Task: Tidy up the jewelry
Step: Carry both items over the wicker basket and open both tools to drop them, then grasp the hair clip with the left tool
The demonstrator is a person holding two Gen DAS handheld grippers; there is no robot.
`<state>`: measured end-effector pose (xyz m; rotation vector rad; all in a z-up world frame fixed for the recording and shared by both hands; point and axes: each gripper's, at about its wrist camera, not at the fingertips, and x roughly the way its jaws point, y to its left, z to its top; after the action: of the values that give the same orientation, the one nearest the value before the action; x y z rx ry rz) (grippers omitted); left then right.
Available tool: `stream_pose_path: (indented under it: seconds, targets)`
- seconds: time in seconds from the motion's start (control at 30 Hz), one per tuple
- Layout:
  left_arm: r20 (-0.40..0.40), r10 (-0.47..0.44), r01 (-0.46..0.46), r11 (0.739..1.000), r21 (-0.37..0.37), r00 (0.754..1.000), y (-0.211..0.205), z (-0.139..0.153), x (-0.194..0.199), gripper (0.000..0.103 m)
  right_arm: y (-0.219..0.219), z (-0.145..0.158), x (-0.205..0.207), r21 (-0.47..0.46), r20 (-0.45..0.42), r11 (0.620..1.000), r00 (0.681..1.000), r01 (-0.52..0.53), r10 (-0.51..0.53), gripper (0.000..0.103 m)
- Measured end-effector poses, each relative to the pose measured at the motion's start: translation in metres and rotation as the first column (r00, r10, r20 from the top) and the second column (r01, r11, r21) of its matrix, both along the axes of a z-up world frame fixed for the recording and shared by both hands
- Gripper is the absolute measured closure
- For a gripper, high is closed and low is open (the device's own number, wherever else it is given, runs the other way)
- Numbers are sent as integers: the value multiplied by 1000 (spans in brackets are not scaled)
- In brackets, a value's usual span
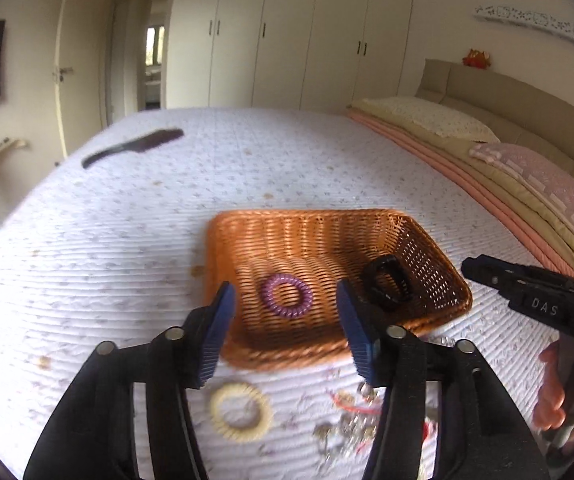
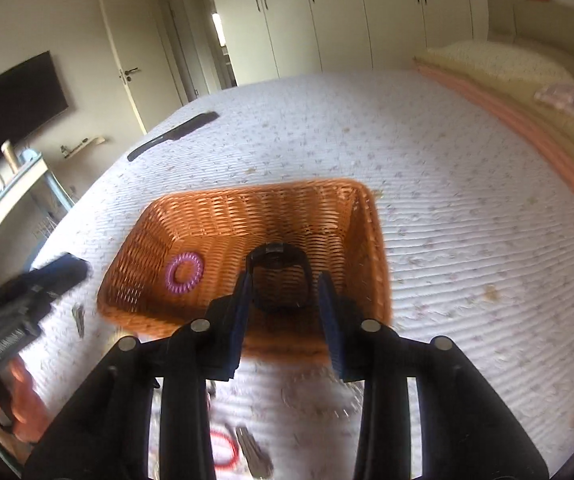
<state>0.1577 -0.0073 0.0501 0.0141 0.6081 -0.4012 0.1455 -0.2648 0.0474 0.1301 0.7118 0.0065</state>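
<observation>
Both claws hang spread and empty over the wicker basket (image 1: 327,232) on the bed (image 1: 127,240): the left claw (image 1: 287,320), the right claw (image 2: 285,312). Inside lie a purple coil tie (image 1: 287,295) and a black bracelet (image 2: 278,280); a cream tie (image 1: 241,412) rests on the bed just beside the basket.

You had an orange woven basket (image 1: 327,236) sitting flat on the bed. Inside it lay a purple spiral hair tie (image 1: 287,295) and a black watch (image 1: 387,282), a little apart. In front of the basket, a pale yellow spiral hair tie (image 1: 241,412) lay beside a small jumbled pile of jewelry (image 1: 347,420).
</observation>
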Motion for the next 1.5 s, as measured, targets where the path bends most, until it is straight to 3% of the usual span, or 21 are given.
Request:
stream_pose_path:
  seconds: [0.03, 0.27, 0.33, 0.4, 0.53, 0.7, 0.8, 1.0, 1.1, 1.17, 1.23, 1.43, 1.5]
  targets:
    - [17, 8, -8, 1000, 5, 1000, 6, 3, -10, 40, 2, 3, -10, -17, 5, 1000, 1000, -7, 7, 72]
    - [42, 78, -78, 997, -9, 996, 69, -9, -66, 36, 6, -9, -70, 2, 22, 999, 999, -44, 44, 69]
    - [13, 115, -115, 993, -10, 993, 89, -20, -69, 36, 8, -21, -82, -6, 21, 999, 999, -41, 42, 59]
    - [-41, 156, -157, 987, -34, 987, 113, -36, -69, 36, 10, -36, -89, 9, 9, 999, 999, -45, 45, 57]
    - [-169, 213, -227, 972, -68, 962, 151, -66, -54, 37, 11, -63, -95, 18, -28, 999, 999, -38, 39, 57]
    - [-310, 204, -237, 969, -72, 929, 160, -93, -21, 40, 20, -84, -95, -25, -59, 998, 996, -63, 62, 57]
    - [-331, 193, -222, 974, -51, 924, 148, -98, -5, 40, 25, -88, -96, -39, -59, 996, 996, -77, 74, 57]
    - [-319, 266, -253, 964, 83, 910, 124, -103, 33, 41, 29, -92, -96, -54, -64, 994, 993, -98, 94, 57]
    - [-287, 287, -243, 954, 177, 914, 114, -105, 34, 54, 28, -92, -96, -42, -63, 993, 992, -110, 107, 57]
    - [-272, 263, -212, 956, 205, 926, 110, -106, 28, 83, 29, -92, -96, -34, -67, 991, 990, -128, 126, 57]
    - [-268, 236, -182, 960, 210, 934, 109, -106, 22, 92, 31, -94, -94, -37, -80, 989, 987, -144, 141, 57]
    - [-245, 159, -111, 974, 196, 956, 104, -103, 2, 92, 37, -99, -88, -57, -116, 986, 982, -154, 147, 58]
    - [-239, 138, -91, 976, 196, 961, 101, -103, -5, 92, 35, -102, -83, -52, -135, 990, 983, -134, 126, 63]
